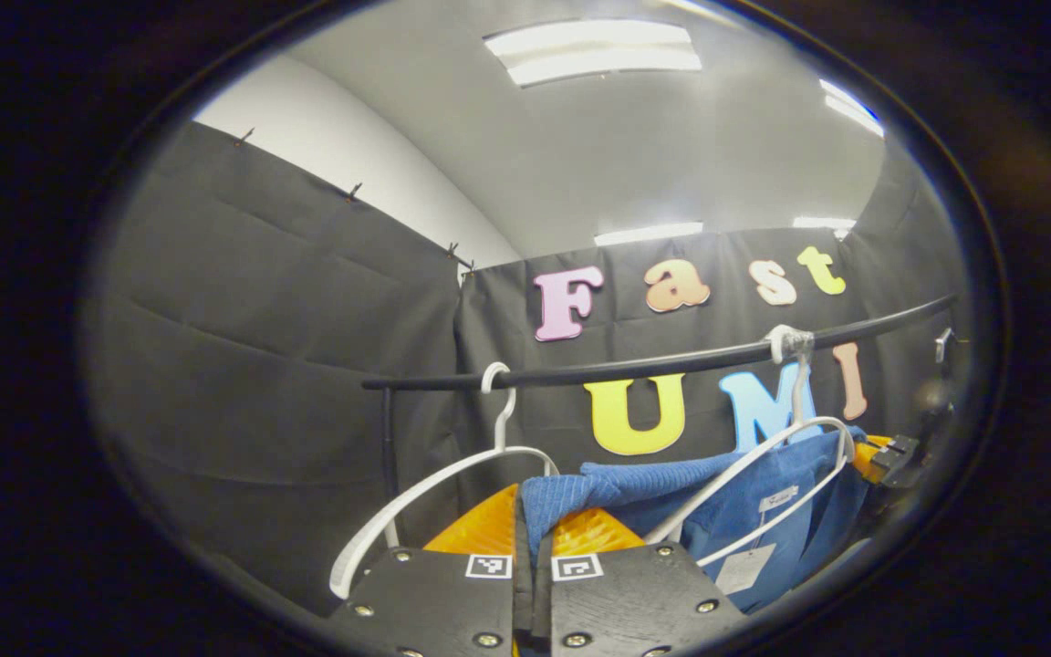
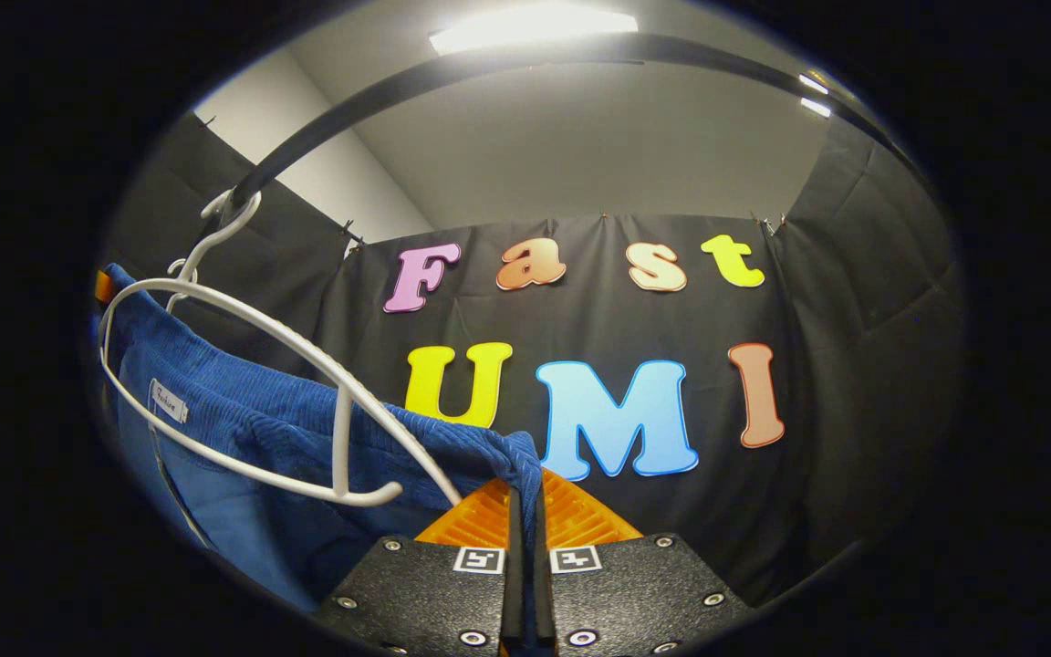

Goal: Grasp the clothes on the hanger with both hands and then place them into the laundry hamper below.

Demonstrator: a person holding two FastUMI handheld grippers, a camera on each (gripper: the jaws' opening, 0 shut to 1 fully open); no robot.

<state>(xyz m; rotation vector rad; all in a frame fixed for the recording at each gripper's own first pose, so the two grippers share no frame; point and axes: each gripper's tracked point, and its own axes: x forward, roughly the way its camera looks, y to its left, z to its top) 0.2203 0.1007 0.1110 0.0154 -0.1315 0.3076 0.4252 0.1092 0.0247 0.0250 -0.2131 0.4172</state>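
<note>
A blue corduroy garment point(image 1: 744, 497) with a paper tag stretches between my two grippers, next to a white hanger point(image 1: 763, 452) hooked on the black rail point(image 1: 653, 363). My left gripper point(image 1: 533, 516) is shut on the garment's left edge, with blue cloth pinched between its fingers. In the right gripper view the garment point(image 2: 252, 420) sags to the left behind the white hanger point(image 2: 306, 360). My right gripper point(image 2: 525, 497) is shut on a corner of it. The right gripper point(image 1: 890, 456) also shows at the garment's far end in the left gripper view.
A second white hanger point(image 1: 416, 497) with nothing on it hangs on the rail left of the garment. The rail's upright post point(image 1: 389, 456) stands at its left end. In the right gripper view the rail point(image 2: 507, 57) arcs overhead.
</note>
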